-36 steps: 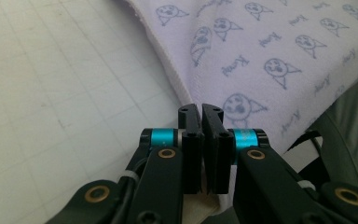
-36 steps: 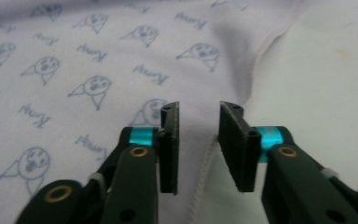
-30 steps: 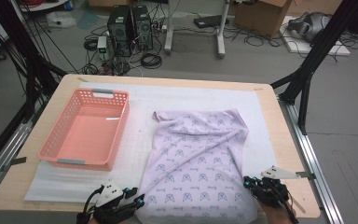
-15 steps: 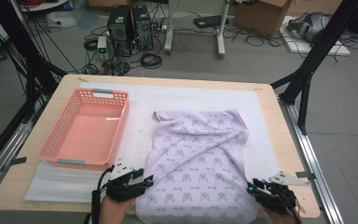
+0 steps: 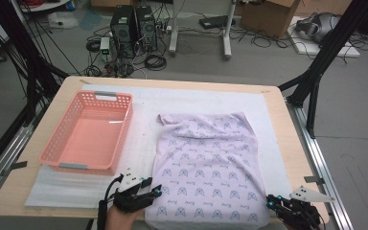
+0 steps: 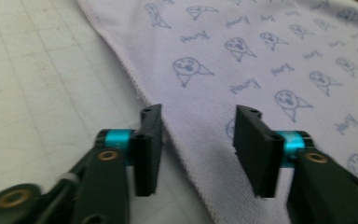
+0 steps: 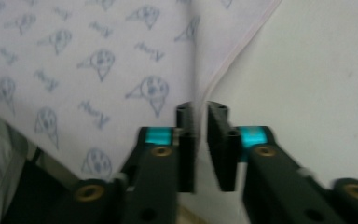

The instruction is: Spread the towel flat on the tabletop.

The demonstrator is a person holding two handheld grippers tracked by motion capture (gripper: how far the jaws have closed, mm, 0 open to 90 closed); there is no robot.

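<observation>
Two hand-held grippers [image 5: 155, 193] [image 5: 271, 203] flank the cloth's [image 5: 211, 167] near corners.

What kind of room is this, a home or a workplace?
Most likely a lab or workshop for recording handling tasks. A black frame surrounds the table, computer towers and loose cables sit on the floor, and a cardboard box stands behind.
</observation>
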